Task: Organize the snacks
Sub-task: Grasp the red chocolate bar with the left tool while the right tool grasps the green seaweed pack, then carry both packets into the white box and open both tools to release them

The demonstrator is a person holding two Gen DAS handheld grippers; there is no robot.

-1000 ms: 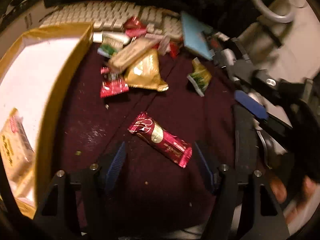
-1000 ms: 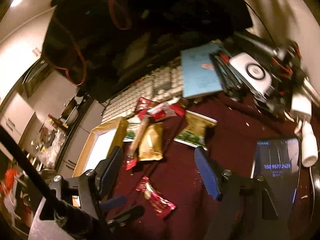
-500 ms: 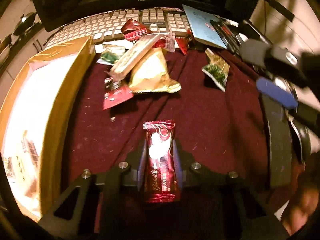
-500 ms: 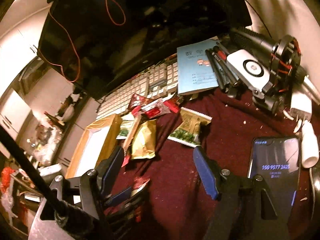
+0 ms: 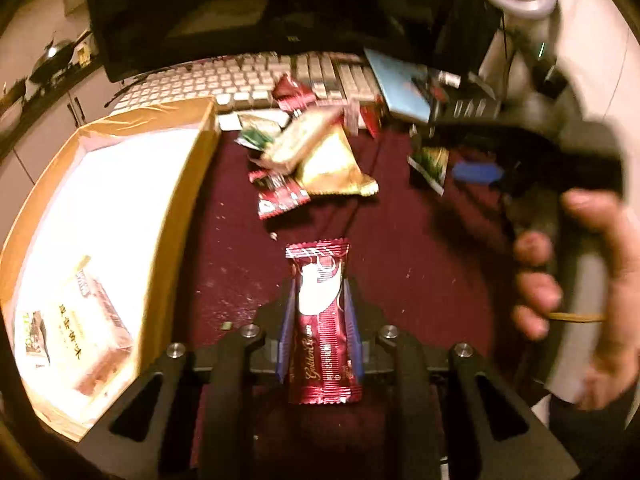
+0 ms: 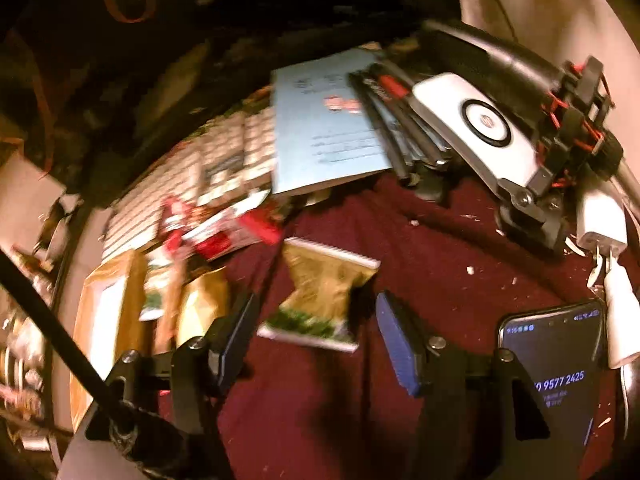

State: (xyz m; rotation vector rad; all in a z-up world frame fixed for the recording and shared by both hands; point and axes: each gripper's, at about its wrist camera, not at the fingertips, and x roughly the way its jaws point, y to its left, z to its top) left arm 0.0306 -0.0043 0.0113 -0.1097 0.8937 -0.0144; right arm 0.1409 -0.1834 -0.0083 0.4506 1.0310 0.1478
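My left gripper [image 5: 320, 316] pinches the red bar [image 5: 322, 320]; I should carry it level over the box [image 5: 182, 200] wall. Right gripper [image 6: 316, 336] jaws spread.

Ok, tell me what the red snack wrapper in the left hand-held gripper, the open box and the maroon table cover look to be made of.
Red snack wrapper: glossy plastic or foil film, judging by its sheen and crimped, serrated ends.
Box: probably cardboard, with thick walls that look gold or tan and a plain white inside.
Table cover: seems to be matte woven cloth, with creases and crumbs clinging to it.
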